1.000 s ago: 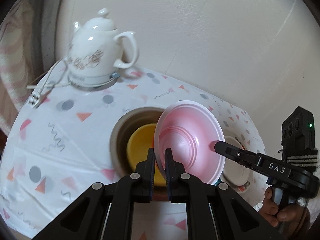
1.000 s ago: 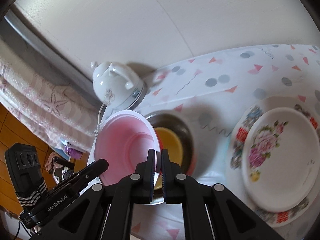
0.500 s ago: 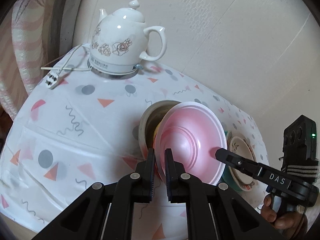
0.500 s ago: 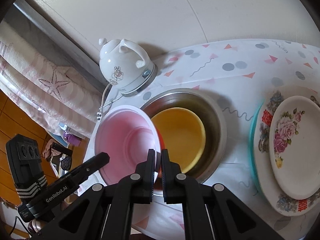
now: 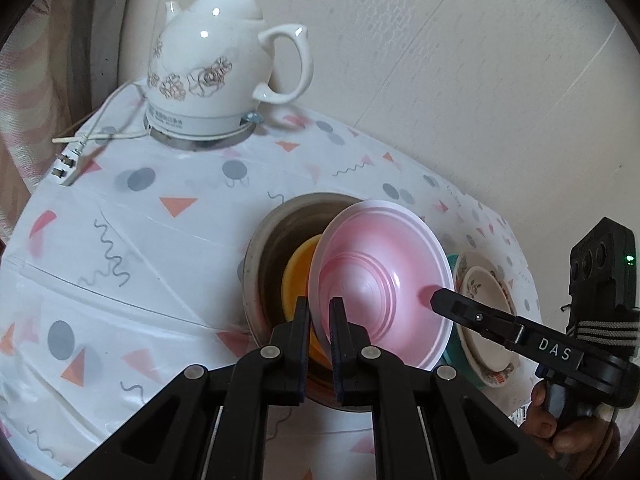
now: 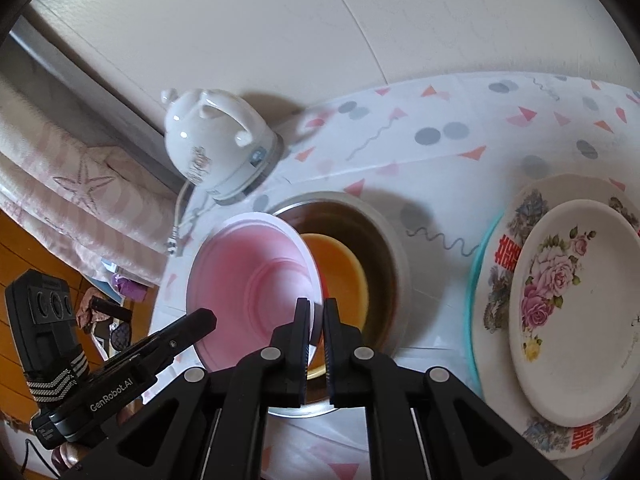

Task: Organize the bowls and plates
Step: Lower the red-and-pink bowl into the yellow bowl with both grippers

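Both jaws clenched on rim of pink bowl (image 5: 380,284), opposite edges. Left gripper (image 5: 319,320) pinching near-left rim; right gripper (image 6: 316,322) pinching right rim, pads flat against thin wall. Bowl tilted, held in air, partly over steel basin (image 6: 384,240) containing orange bowl (image 6: 340,276). Stacked floral plates (image 6: 576,300) on tablecloth (image 5: 140,240) right of basin, apart from it. White kettle (image 5: 216,64) at far edge.
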